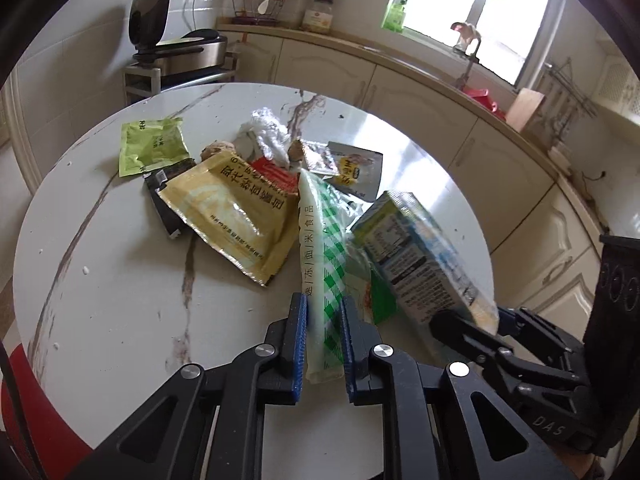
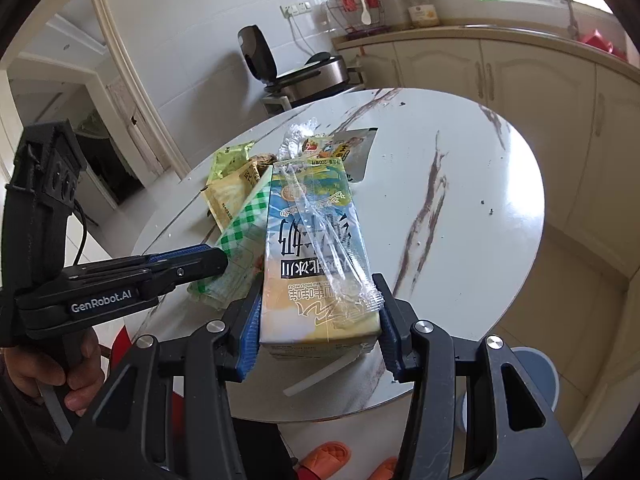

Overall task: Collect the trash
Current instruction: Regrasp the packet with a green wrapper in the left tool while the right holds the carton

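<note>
Cream kitchen cabinets (image 1: 420, 92) curve along the far wall under a bright window (image 1: 476, 4), and a black appliance (image 1: 160, 36) sits on a low stand off to the far left. Nearer, a round white marble-veined table (image 1: 100, 280) carries a heap of trash. On the left of the heap lies a light green sachet (image 1: 152, 146), flat on the tabletop. Just right of it a large yellow packet (image 1: 236, 220) with printed characters overlaps a dark wrapper (image 1: 166, 208) and a red one (image 1: 276, 174). Crumpled clear plastic (image 1: 270, 134) sits behind them, toward the far side, with a small silver pouch (image 1: 356, 172) to its right. Near the middle, the left gripper (image 1: 324, 320) pinches the near end of a long green-and-white checked wrapper (image 1: 326, 248), its blue pads (image 1: 299, 320) pressed against both sides of the thin bag. Right of that, the right gripper (image 2: 316, 320) clamps a milk carton (image 2: 316, 248) by its base, one pad on each side, jaws held part-way apart by the carton's width. A clear straw sleeve (image 2: 328, 232) lies along the carton's top face. The carton tilts up over the near right part of the heap, beside the checked wrapper. From the right wrist view a person's hand (image 2: 48, 368) grips the handle of the left tool, and orange slippers (image 2: 324, 454) show on the floor below the table edge
</note>
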`<state>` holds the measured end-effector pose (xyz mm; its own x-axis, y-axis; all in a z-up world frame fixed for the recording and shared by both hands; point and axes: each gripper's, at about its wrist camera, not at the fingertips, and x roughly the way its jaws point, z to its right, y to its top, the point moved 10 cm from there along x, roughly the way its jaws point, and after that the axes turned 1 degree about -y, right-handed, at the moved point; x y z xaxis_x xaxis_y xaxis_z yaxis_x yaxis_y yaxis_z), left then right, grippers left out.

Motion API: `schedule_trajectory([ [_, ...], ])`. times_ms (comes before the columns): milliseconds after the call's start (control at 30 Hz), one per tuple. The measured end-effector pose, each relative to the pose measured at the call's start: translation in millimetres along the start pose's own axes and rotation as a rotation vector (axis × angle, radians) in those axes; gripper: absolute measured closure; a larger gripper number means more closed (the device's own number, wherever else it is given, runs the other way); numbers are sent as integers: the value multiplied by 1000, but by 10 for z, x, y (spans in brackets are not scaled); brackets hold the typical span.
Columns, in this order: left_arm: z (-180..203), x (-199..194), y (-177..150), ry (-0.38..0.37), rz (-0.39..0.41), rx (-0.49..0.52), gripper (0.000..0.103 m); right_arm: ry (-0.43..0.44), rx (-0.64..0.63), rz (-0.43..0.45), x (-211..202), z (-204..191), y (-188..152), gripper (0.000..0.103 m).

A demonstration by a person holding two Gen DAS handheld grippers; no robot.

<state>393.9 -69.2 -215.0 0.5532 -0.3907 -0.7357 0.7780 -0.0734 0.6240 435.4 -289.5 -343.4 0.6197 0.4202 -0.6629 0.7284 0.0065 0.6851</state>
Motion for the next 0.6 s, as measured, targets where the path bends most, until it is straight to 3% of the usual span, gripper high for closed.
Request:
schedule_trajectory([
  [133, 114, 128, -85, -25, -52, 4, 89, -3, -2, 4, 23, 8, 18, 57],
  [200, 101, 193, -76, -14, -65, -18, 82, -4, 0, 7, 18, 4, 8, 57],
  [267, 58, 253, -47, 8, -77, -38, 51, -4, 9, 13, 4, 15, -6, 57],
  [500, 165, 304, 5, 112, -63, 30, 43, -79, 38, 55, -74, 114, -23, 57],
  [600, 319, 369, 4, 121, -62, 56, 43, -88, 42, 67, -128, 180, -32, 57],
])
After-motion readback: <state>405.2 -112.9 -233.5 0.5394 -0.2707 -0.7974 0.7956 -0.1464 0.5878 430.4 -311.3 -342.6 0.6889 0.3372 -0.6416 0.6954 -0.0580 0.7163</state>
